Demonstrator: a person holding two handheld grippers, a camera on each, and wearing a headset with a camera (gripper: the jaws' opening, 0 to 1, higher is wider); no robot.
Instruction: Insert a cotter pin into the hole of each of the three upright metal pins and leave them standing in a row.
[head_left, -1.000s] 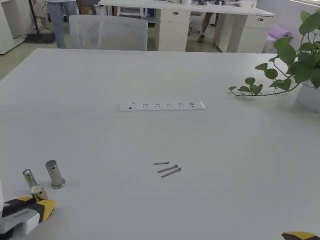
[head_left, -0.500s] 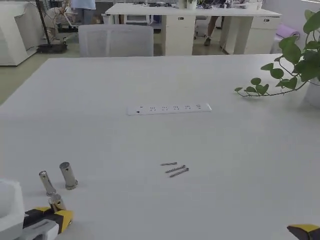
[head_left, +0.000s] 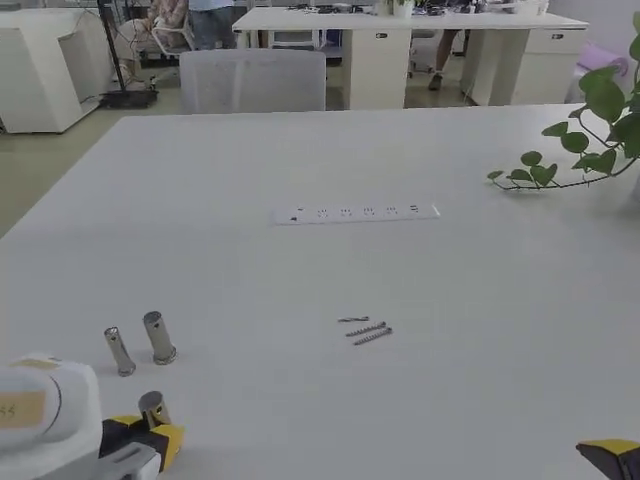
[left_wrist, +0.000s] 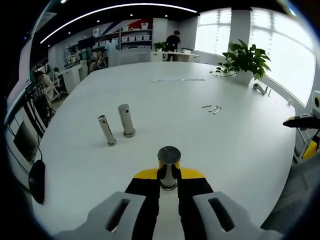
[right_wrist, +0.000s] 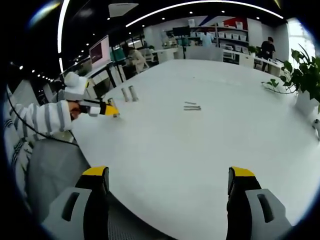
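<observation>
White rectangular table (head_left: 300, 160), broad and matt, carrying all that follows. Grey mesh-backed chair (head_left: 252, 80) at its far edge. Green leafy potted plant (head_left: 590, 120) at the far right, one tendril trailing over the tabletop. Left gripper (left_wrist: 169, 176), yellow-and-black tipped, at the near left corner of the table – jaws closed against the base of one silver cylindrical metal pin (left_wrist: 169, 160), which stands upright between them. Right gripper (right_wrist: 167, 182) over the near right edge – jaws spread wide, nothing between them. White power strip (head_left: 357, 212), lying flat mid-table, well beyond the other parts. Two further silver metal pins, the stouter pin (head_left: 160, 337) and the thinner pin (head_left: 118, 351), upright side by side just beyond the left gripper. Three small cotter pins (head_left: 365, 328), loose on the table near its centre, lying close together, well apart from the metal pins.
</observation>
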